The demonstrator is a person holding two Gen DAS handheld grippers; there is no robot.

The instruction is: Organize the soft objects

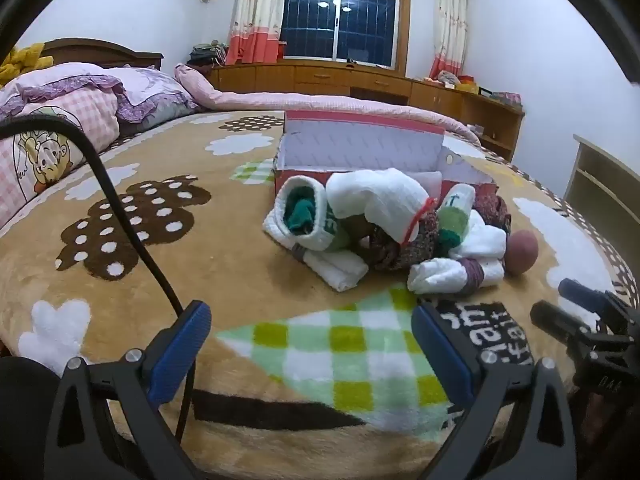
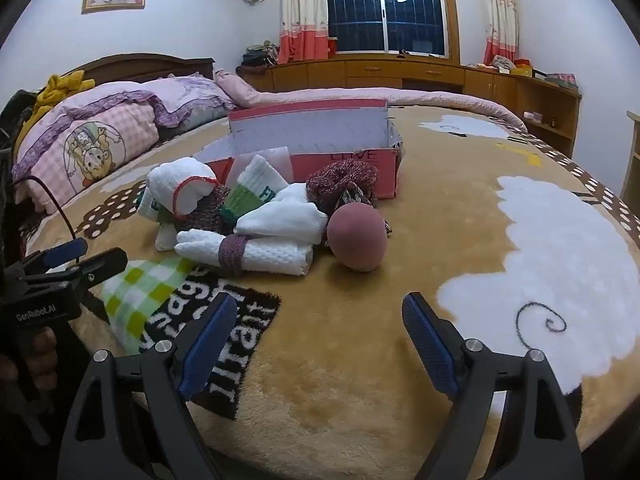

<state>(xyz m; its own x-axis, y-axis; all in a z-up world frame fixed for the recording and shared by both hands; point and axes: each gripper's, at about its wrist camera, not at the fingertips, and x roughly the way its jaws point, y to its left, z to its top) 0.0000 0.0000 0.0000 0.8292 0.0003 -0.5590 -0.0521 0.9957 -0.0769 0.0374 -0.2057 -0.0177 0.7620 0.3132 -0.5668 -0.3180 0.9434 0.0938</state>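
A heap of soft things lies on the bed's plush blanket in front of an open red box [image 1: 360, 148] [image 2: 344, 168]. In the heap are a white rolled towel tied with purple cord [image 1: 452, 276] [image 2: 256, 254], a white cloth with red trim [image 1: 380, 204] [image 2: 188, 192], white-and-green socks [image 1: 312, 212] [image 2: 256, 190], dark red knitwear [image 2: 344, 180] and a dusty pink ball [image 1: 522, 250] [image 2: 357, 238]. My left gripper [image 1: 312, 332] is open, short of the heap, nothing between its fingers. My right gripper [image 2: 320, 326] is open too, just short of the ball.
The blanket [image 2: 360, 360] spreads wide around the heap. Pink bedding and pillows [image 1: 80, 112] lie at the far left. A black cable [image 1: 120, 216] hangs by the left gripper. Wooden cabinets [image 2: 400, 72] line the far wall under the window.
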